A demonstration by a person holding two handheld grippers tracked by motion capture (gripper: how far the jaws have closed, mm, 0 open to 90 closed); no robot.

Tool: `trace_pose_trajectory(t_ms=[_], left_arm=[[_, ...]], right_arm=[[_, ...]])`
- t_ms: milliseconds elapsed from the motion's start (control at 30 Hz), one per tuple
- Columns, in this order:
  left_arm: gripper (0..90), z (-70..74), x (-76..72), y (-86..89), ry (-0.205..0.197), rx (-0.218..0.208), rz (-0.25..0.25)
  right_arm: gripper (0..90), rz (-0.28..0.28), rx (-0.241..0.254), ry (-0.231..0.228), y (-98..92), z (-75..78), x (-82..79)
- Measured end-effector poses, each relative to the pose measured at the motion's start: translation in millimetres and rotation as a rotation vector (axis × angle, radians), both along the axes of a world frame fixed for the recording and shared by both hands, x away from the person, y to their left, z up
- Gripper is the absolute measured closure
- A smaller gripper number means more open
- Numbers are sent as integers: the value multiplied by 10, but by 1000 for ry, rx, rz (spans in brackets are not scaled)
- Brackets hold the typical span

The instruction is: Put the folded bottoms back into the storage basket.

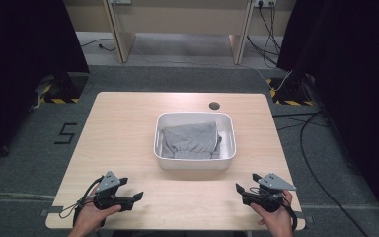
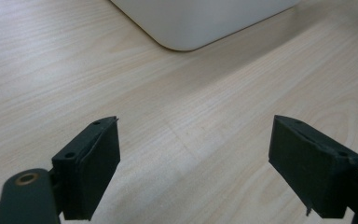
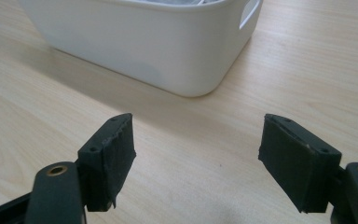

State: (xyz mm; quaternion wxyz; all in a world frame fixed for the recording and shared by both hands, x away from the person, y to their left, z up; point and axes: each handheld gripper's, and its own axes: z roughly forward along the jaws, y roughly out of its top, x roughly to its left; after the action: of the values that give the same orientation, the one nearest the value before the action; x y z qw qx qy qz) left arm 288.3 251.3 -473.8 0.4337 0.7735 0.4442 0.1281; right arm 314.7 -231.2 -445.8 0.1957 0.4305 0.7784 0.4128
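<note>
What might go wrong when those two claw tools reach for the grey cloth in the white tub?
The tub looks light and sits loose on the table, so a tug on the grey cloth could drag or tip it. The cloth is folded, so a pinch may catch just the top layer and unfold it. Both the left gripper and right gripper have open jaws on the tub's near side, so either could knock its wall while reaching in.

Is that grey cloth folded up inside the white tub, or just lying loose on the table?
Folded, inside. The grey cloth lies as a neat flat stack within the white tub, below its rim.
</note>
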Motion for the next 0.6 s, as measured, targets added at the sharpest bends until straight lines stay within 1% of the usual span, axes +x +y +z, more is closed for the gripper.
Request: trace_pose_trajectory(t_ms=[100, 133, 233, 267, 333, 367, 433, 467, 500, 533, 600], left_arm=[[162, -19, -37, 15, 1, 11, 11], [162, -22, -46, 22, 2, 11, 14], [162, -31, -67, 42, 4, 9, 20], [162, -44, -90, 55, 7, 12, 25], [162, -53, -105, 58, 9, 14, 25], [162, -71, -128, 55, 11, 18, 20], [162, -78, -138, 52, 13, 21, 19], [162, -111, -162, 41, 16, 29, 12], [162, -111, -162, 41, 16, 29, 12], [162, -127, -179, 34, 20, 37, 6], [162, -133, -190, 30, 19, 43, 1]], right_arm=[[271, 6, -9, 1, 5, -29, -24], [271, 4, -7, 8, 9, -35, -36], [271, 11, -13, 4, 10, -61, -52], [271, 13, -16, 14, 13, -96, -81], [271, 17, -20, 14, 13, -111, -89], [271, 19, -24, 22, 18, -154, -126], [271, 21, -24, 28, 29, -190, -168], [271, 27, -23, 33, 36, -223, -208], [271, 27, -23, 33, 36, -223, -208], [268, 30, -38, 30, 30, -256, -248], [266, 29, -42, 31, 27, -267, -266]])
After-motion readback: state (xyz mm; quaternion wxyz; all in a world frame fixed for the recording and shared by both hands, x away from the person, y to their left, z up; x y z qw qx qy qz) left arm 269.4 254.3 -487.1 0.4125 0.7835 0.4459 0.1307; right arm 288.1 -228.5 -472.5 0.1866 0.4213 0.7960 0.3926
